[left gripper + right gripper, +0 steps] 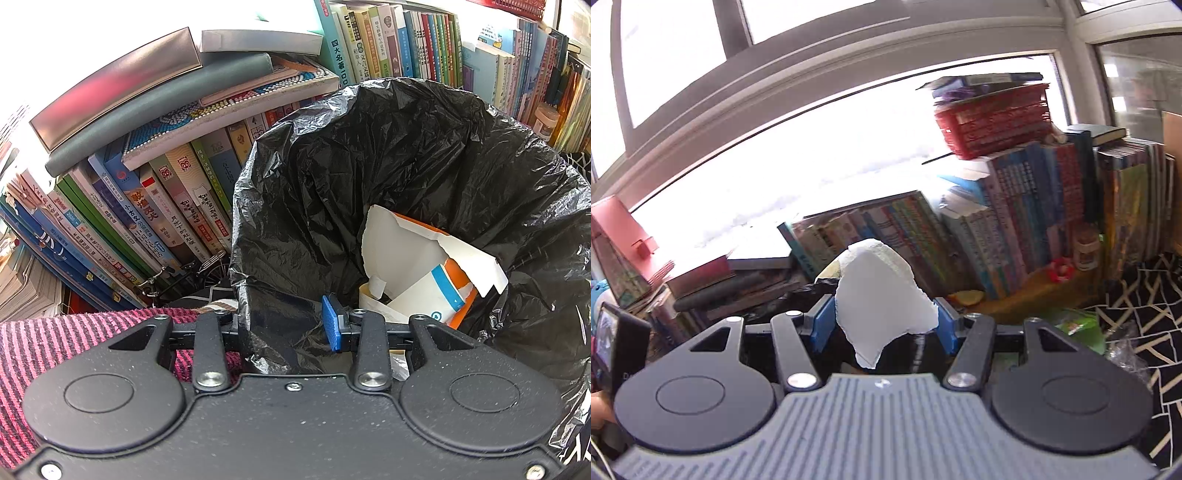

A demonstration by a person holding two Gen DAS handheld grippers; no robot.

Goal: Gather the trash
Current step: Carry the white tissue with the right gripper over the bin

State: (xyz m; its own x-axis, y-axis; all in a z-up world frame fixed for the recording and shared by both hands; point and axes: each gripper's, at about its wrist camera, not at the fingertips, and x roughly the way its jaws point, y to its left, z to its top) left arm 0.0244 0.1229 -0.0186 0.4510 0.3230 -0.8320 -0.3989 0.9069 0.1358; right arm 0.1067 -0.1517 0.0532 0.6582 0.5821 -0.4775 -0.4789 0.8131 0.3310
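Bag (369, 177) left view; paper scrap (882, 299) right (clamped).

Bright, overexposed window (812, 147) with grey frame, crowded rows of books (155, 206), perhaps a sill

torn carton (424, 258) in bag (332, 166)

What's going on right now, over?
Left gripper pinching black trash bag rim, torn carton inside. Right gripper holding torn white paper. Nothing blocking.
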